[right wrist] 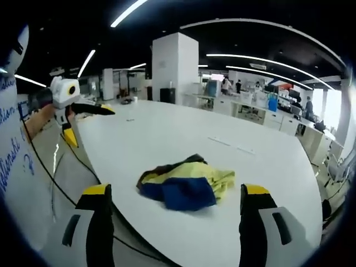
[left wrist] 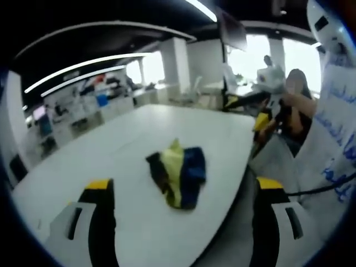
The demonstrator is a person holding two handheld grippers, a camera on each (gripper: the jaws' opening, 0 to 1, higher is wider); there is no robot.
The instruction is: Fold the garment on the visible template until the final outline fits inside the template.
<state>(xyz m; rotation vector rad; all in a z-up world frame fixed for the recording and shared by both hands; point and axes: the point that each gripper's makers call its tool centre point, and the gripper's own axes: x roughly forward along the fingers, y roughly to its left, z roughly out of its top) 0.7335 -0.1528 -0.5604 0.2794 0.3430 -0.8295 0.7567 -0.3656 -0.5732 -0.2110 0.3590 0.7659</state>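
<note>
On the white table, roughly at its middle, lies the one garment I have to fold, a crumpled heap of yellow, blue and dark cloth with nothing holding it. I judge the job barely begun: the cloth is bunched, not flat, no neat fold shows, and I cannot make out any template outline on the tabletop, so spreading, aligning and every fold seem to be left. From the left gripper view the same garment sits ahead of my left gripper, whose jaws stand wide apart and empty, short of the cloth. My right gripper is likewise released, jaws spread with nothing between them, the heap lying just beyond their tips. Counting: one garment, one table, two grippers of mine, both free. Further out, I see the left gripper from the right gripper view, hanging off the table's far-left edge with a cable trailing from it. Beyond the table, a seated person is at its edge, and a white pillar stands behind in the open office.
</note>
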